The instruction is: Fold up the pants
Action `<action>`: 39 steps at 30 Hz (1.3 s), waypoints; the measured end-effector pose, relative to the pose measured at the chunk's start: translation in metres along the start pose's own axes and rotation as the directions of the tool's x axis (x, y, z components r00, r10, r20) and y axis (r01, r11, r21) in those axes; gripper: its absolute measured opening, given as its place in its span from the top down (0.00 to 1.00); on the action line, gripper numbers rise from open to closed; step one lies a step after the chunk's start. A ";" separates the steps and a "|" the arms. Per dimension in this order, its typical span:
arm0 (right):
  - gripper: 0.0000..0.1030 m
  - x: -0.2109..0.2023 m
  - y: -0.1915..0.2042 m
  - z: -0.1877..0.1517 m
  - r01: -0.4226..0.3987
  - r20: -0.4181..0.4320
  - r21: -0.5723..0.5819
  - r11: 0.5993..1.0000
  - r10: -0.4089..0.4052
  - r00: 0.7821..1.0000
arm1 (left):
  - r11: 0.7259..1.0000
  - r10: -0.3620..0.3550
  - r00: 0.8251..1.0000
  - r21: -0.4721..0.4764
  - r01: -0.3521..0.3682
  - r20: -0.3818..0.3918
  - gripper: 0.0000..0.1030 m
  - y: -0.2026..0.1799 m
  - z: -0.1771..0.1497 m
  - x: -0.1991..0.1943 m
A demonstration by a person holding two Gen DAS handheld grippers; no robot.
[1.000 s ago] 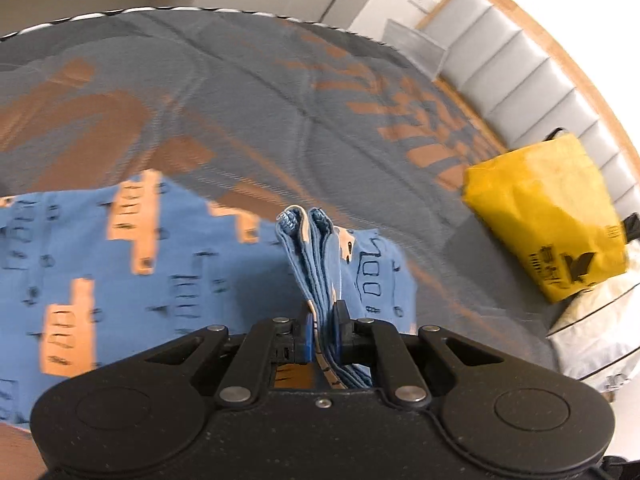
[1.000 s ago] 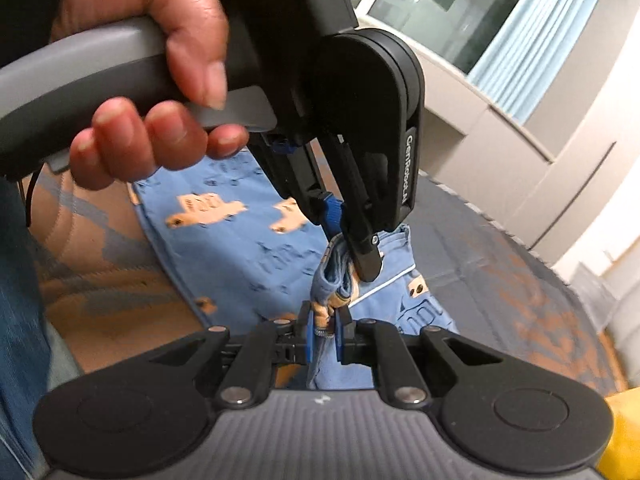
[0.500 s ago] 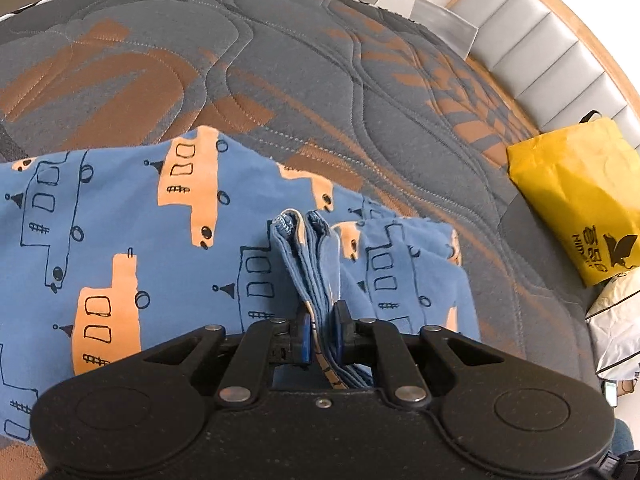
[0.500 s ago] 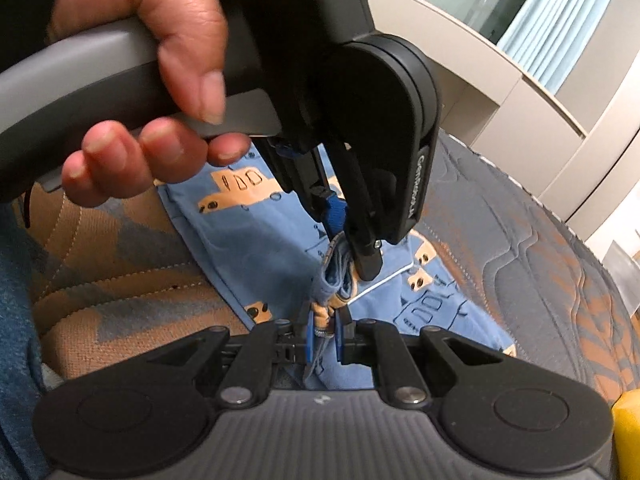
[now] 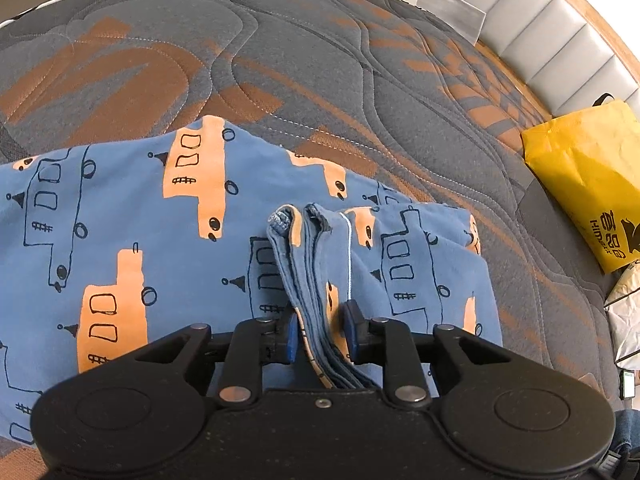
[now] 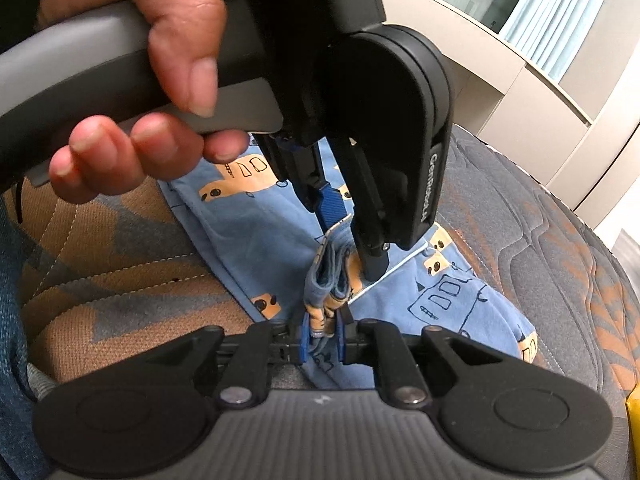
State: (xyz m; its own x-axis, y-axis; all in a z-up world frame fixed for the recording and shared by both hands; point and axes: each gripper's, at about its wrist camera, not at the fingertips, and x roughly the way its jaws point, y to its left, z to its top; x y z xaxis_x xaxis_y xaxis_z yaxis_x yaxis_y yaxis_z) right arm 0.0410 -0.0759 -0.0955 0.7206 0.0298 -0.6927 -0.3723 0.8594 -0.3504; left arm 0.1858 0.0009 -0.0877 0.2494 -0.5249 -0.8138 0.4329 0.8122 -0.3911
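Left gripper [image 5: 320, 334] up close: its blue pads have parted, with a gap on either side of the bunched hem edge of the pants [image 5: 120, 240], no longer pinching it. That stacked edge stands between the fingers and runs straight away from the camera. The pants lie spread on the bed [image 5: 280, 60], their long axis stretching off to the left in this view. From the other camera, the right gripper [image 6: 322, 338] is clamped narrowly on the same gathered edge, with the left hand [image 6: 160, 92] on its grey handle just above. Farther right, a yellow bag [image 5: 584, 176] lies on the bed near the padded headboard [image 5: 552, 52].
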 end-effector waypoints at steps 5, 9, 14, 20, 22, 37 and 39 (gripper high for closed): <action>0.86 0.001 -0.001 0.000 0.002 -0.005 -0.003 1.000 -0.002 1.000 | 1.000 -0.007 1.000 -0.013 0.007 -0.001 0.77 0.000 0.000 0.001; 0.86 0.002 -0.001 0.000 0.003 -0.005 -0.003 1.000 -0.003 1.000 | 0.999 -0.021 1.000 -0.040 0.020 -0.008 0.77 0.004 0.000 0.002; 0.86 0.002 0.000 0.001 0.002 -0.006 -0.009 1.000 -0.002 1.000 | 0.995 -0.044 0.999 -0.092 0.043 -0.007 0.88 0.011 0.001 -0.005; 0.87 -0.005 0.008 0.011 0.004 0.023 -0.036 0.999 -0.003 1.000 | 0.990 -0.042 0.999 -0.132 0.046 0.030 0.91 0.019 -0.001 -0.023; 0.87 -0.006 0.012 0.016 -0.006 0.030 -0.038 0.999 0.007 1.000 | 0.990 -0.023 0.999 -0.139 0.027 0.030 0.91 0.022 0.001 -0.031; 0.42 -0.002 0.015 0.029 -0.098 0.063 -0.082 0.992 0.103 0.993 | 0.973 0.117 0.993 -0.201 -0.111 0.018 0.52 0.064 -0.003 -0.043; 0.28 -0.017 -0.009 0.022 -0.052 0.090 -0.071 0.996 0.059 0.994 | 0.976 0.163 0.984 -0.160 -0.150 0.071 0.36 0.054 -0.003 -0.051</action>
State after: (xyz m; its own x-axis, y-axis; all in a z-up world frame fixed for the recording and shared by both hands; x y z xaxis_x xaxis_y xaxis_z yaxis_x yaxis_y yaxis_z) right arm 0.0447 -0.0732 -0.0664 0.7473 0.1261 -0.6525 -0.4503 0.8181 -0.3577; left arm 0.1939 0.0724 -0.0683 0.3772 -0.4026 -0.8341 0.2461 0.9118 -0.3288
